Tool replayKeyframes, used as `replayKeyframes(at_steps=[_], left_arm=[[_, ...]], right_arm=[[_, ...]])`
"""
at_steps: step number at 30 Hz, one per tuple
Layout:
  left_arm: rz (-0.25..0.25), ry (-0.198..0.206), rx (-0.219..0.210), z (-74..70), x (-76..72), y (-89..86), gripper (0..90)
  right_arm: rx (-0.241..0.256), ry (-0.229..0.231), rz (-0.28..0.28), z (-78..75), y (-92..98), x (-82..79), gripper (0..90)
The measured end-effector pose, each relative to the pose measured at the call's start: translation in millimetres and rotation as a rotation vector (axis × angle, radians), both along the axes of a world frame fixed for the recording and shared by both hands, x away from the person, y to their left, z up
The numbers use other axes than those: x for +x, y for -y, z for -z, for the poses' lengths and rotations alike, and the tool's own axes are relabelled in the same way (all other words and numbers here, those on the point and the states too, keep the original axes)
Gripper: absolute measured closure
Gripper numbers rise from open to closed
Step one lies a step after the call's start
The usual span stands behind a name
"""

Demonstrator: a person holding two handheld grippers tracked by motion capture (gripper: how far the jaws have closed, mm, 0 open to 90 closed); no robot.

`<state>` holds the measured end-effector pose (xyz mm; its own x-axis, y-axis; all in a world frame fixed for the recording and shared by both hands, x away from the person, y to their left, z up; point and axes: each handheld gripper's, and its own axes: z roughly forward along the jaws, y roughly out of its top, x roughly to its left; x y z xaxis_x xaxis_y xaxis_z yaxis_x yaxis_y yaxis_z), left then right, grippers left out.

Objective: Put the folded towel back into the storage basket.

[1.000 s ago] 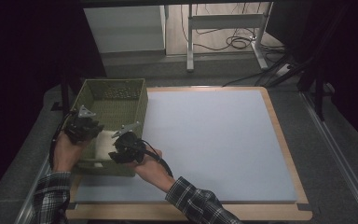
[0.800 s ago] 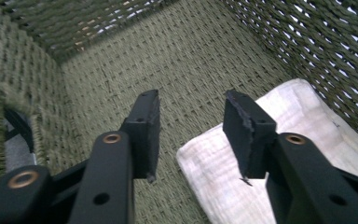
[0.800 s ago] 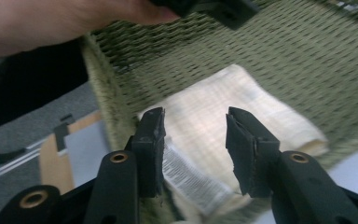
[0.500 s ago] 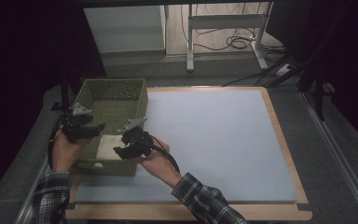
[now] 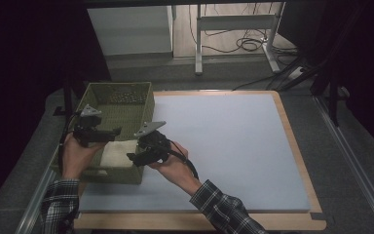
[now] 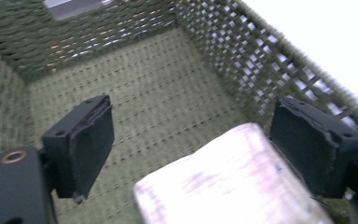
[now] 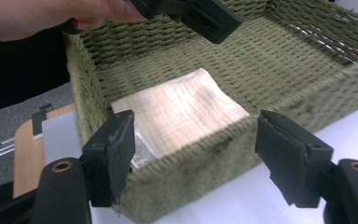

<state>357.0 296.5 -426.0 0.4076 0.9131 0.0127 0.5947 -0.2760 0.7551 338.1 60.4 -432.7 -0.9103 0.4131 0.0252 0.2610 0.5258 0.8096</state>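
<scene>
- We see a pale folded cloth [image 5: 118, 153] lying flat in the near end of the green woven basket [image 5: 126, 92], which sits at the left edge of the surface [image 5: 233, 146].
- Left gripper [image 5: 108, 132]: jaws wide open, holding nothing, poised over the basket's near left part. In the left gripper view the cloth [image 6: 233, 182] lies just ahead and below, offset toward one jaw.
- Right gripper [image 5: 135, 157]: jaws wide open, empty, outside the basket's near right wall. In the right gripper view the cloth [image 7: 177, 112] sits past that wall, between the jaw lines.
- Cloth's long axis: we read it as running roughly across the basket, from left wall to right wall.
- Key relation: the left gripper is already inside the rim and above the cloth; the right one has the wall between it and the cloth. We judge left the nearer for a grab.
</scene>
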Motion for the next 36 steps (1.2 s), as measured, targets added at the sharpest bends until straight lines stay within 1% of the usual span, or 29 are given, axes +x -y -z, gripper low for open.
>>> replayKeyframes(at_steps=[1, 2, 3, 5, 8, 10, 11, 12, 15, 16, 17, 19, 21, 25, 26, 29, 31, 33, 35, 36], left_arm=[[0.000, 0.000, 0.000, 0.0, 0.0, 0.0, 11.1], [0.008, 0.000, -0.022, -0.5, 0.4, 2.9, 10.7], [0.008, 0.000, -0.022, -0.5, 0.4, 2.9, 10.2], [0.019, 0.000, -0.046, -1.2, 0.6, 7.2, 8.7], [0.025, 0.000, -0.058, -2.4, 0.6, 10.1, 7.8], [0.033, 0.003, -0.070, -3.8, 0.5, 11.9, 6.2], [0.035, 0.005, -0.083, -4.5, 0.4, 13.1, 6.2], [0.037, 0.006, -0.095, -5.3, 0.4, 14.4, 5.4], [0.049, 0.009, -0.120, -8.0, 0.3, 18.0, 4.9], [0.065, 0.007, -0.130, -8.8, 0.6, 21.2, 3.8], [0.065, 0.007, -0.130, -8.8, 0.6, 21.2, 3.8], [0.077, 0.004, -0.124, -9.9, 1.0, 27.8, 3.4], [0.080, 0.004, -0.124, -10.1, 1.2, 30.1, 3.1], [0.097, 0.005, -0.139, -11.1, 1.9, 40.9, 2.4], [0.097, 0.005, -0.139, -11.1, 1.9, 40.9, 2.3], [0.114, 0.013, -0.150, -11.8, 1.9, 49.7, 2.2], [0.118, 0.014, -0.148, -12.2, 1.9, 51.9, 2.0], [0.125, 0.020, -0.152, -12.6, 1.7, 56.6, 1.9], [0.137, 0.024, -0.146, -13.4, 1.7, 61.1, 1.7], [0.145, 0.023, -0.136, -14.6, 1.6, 65.8, 1.6]], right_arm=[[0.000, 0.000, 0.000, 0.0, 0.0, 0.0, 28.2], [0.005, 0.002, 0.002, 0.1, 5.0, 0.8, 27.0], [0.005, 0.002, 0.002, 0.1, 5.0, 0.8, 27.0], [0.007, -0.002, -0.002, 0.8, 12.1, 1.3, 25.0], [0.004, 0.012, 0.000, 1.4, 16.7, 0.9, 23.8], [-0.003, 0.019, 0.000, 2.4, 23.4, 1.1, 22.2], [-0.003, 0.019, 0.000, 2.4, 23.4, 1.1, 22.2], [-0.001, 0.012, 0.000, 2.7, 28.2, 1.9, 21.2], [0.006, 0.007, 0.004, 3.2, 32.9, 2.6, 19.8], [0.005, 0.006, 0.003, 3.6, 37.7, 3.0, 18.7], [0.005, 0.006, 0.003, 3.6, 37.7, 3.0, 18.7], [0.011, -0.002, -0.005, 4.6, 44.7, 3.3, 16.4], [0.009, -0.004, -0.005, 4.9, 46.9, 3.2, 15.5], [-0.002, -0.011, -0.013, 7.1, 57.9, 2.3, 11.9], [-0.002, -0.011, -0.013, 7.1, 57.9, 2.3, 11.9], [-0.002, -0.019, -0.012, 8.2, 68.1, 2.5, 10.8], [0.001, -0.020, -0.011, 8.4, 70.7, 2.6, 10.7], [-0.003, -0.021, -0.004, 8.4, 78.2, 2.4, 10.4], [-0.005, -0.022, -0.002, 8.5, 80.7, 2.3, 10.2], [-0.009, -0.023, 0.004, 8.9, 85.8, 2.6, 10.0]])
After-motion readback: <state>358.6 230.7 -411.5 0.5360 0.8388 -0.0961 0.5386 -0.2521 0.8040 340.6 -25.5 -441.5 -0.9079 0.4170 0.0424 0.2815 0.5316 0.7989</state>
